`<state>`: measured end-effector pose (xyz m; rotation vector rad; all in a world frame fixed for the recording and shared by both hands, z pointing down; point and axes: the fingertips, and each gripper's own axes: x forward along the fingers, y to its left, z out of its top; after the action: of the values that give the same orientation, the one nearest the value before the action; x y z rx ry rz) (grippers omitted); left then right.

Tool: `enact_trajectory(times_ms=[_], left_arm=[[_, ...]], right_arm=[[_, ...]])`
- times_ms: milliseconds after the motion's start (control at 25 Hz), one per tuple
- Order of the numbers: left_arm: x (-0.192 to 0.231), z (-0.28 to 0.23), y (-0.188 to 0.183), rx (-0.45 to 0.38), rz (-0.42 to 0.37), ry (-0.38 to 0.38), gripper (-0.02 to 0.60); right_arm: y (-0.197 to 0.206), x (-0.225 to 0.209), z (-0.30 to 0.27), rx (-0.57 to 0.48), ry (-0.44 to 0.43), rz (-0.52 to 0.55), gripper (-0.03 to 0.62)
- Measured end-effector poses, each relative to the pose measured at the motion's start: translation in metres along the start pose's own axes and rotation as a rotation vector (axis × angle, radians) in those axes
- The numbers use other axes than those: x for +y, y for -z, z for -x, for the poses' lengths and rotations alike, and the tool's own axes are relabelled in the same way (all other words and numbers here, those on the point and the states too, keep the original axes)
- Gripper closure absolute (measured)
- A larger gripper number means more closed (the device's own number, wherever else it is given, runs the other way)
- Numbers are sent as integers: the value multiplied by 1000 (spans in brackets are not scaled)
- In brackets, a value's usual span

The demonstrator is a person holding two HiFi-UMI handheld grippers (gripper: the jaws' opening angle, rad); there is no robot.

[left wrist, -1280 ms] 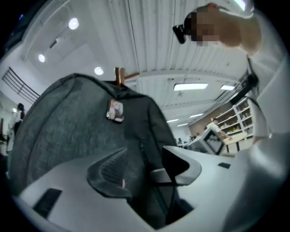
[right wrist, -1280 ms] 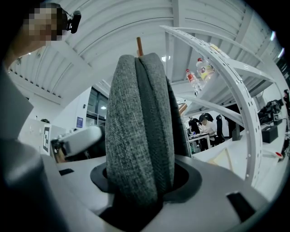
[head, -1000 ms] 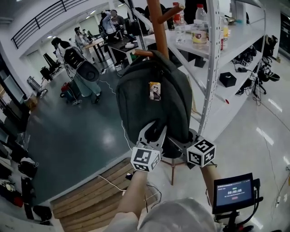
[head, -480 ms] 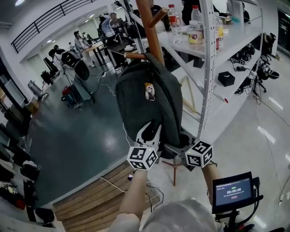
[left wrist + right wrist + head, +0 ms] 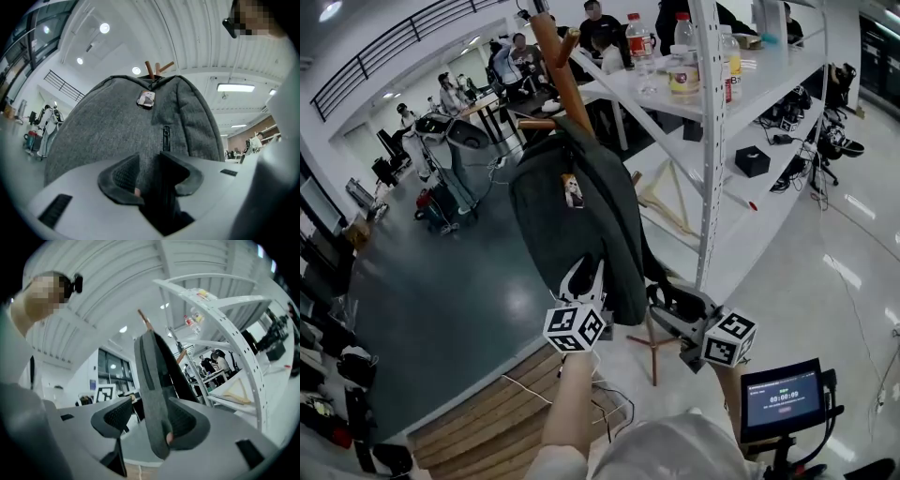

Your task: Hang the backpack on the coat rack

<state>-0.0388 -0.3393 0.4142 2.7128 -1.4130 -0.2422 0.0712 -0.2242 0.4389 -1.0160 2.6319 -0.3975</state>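
Note:
The dark grey backpack (image 5: 577, 225) hangs from the wooden coat rack (image 5: 551, 56), its top over a peg. My left gripper (image 5: 584, 281) is shut on the fabric at the pack's lower edge, and the left gripper view shows grey cloth (image 5: 140, 131) pinched between the pads (image 5: 125, 174). My right gripper (image 5: 661, 302) sits just right of the pack's bottom. Its jaws stand wide and are closing slightly. In the right gripper view the backpack (image 5: 152, 394) shows edge-on between them, with neither pad pressing on it. The rack's pegs (image 5: 154, 70) rise above the pack.
A white metal shelf unit (image 5: 708, 141) with bottles (image 5: 680, 56) stands close on the right of the rack. The rack's wooden feet (image 5: 652, 342) spread below my grippers. A small black screen (image 5: 783, 398) sits at lower right. People and desks fill the far left.
The right gripper has opened, let go of the backpack's bottom and drawn off to the right. The left gripper keeps its hold, and the pack and rack have shifted left in view.

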Motion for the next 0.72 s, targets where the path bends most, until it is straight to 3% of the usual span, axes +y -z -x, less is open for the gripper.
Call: enact_trajectory(times_ms=[120,160,240,320,480,720], left_arm=[[-6,1,3,9,-9,18,437],[-7,3,2,10,-16,16,437],[-9,6,1,11,-13,8,437],[-11,11,-1,26,-11,13,437],[-29,37,-3,39,-25,82,437],[-42,105,-21,-119,177,151,460]], right_arm=[[-32,14,23,-136,-64,-110,343],[-39,19,29,-150,-73,-92,346],[-46,29,34,-143,-68,-10,418],[-49,34,35,-124,-54,51,419],[-48,42,32,-117,-62,18,419],[-33,58,14,-107,-96,-47,419]])
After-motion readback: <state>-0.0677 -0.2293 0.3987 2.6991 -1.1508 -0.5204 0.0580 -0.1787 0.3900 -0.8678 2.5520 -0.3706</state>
